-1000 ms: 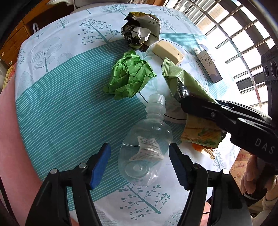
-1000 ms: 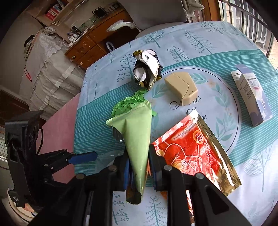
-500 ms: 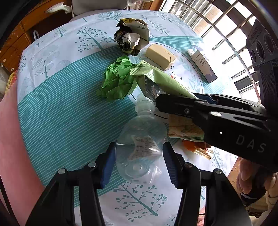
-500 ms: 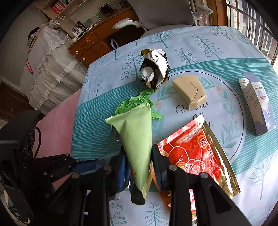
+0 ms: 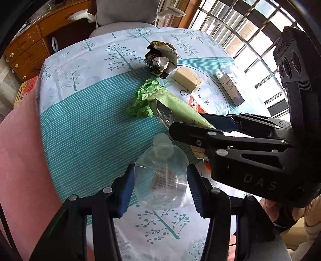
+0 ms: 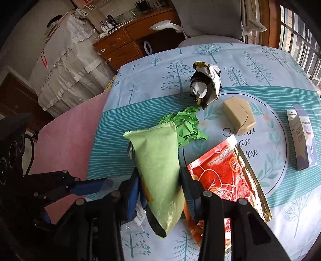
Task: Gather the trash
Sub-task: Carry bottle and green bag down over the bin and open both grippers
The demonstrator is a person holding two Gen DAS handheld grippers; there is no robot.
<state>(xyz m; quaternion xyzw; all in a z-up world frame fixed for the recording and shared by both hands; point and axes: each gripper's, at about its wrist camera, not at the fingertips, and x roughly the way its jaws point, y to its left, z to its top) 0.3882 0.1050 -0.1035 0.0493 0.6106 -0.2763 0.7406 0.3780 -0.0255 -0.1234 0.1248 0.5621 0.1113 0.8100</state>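
My left gripper [image 5: 159,180] is shut on a clear plastic bottle [image 5: 161,176], held just above the tablecloth with its neck pointing away. My right gripper [image 6: 160,186] is shut on a light green snack wrapper [image 6: 158,166] and holds it above the table; it shows in the left wrist view [image 5: 176,108] close over the bottle's neck. On the table lie a crumpled green paper [image 6: 184,126], a crumpled black-and-white wrapper [image 6: 206,84], a red foil packet [image 6: 224,170], a beige box [image 6: 238,116] and a small white-and-blue carton [image 6: 303,136].
The round table has a teal and white tree-print cloth [image 5: 90,128] over a pink cover [image 5: 22,150]. A grey chair [image 6: 206,18] and a wooden cabinet [image 6: 124,46] stand behind it. Window bars [image 5: 250,34] are at the right.
My left gripper closed on the bottle and lifted it slightly. My right gripper carried the green wrapper leftward, over the bottle's neck.
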